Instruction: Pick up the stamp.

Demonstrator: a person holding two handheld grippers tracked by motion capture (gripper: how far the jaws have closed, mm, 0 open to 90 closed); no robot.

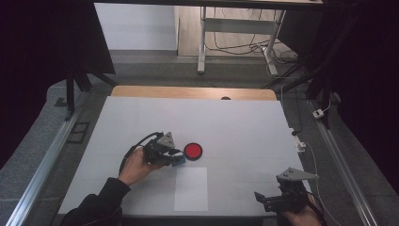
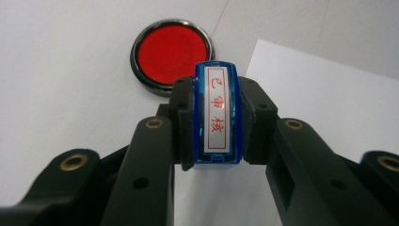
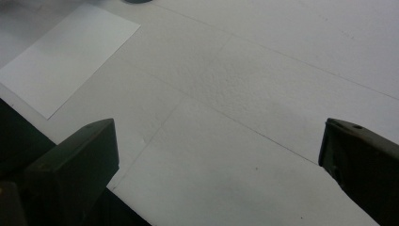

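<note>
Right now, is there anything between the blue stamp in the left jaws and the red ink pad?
Nothing visible. The left gripper is shut on the blue stamp, and the red ink pad lies open just past it, with bare table around it.

Before you lies a table (image 1: 244, 127) covered in white, with a strip of bare wood (image 1: 141, 91) along its far edge. Metal rails (image 1: 47, 162) run along both sides of it. Beyond it you can see a grey floor (image 1: 155, 70), the white legs of another desk (image 1: 202, 42), and loose cables (image 1: 240, 47) on the ground.
</note>
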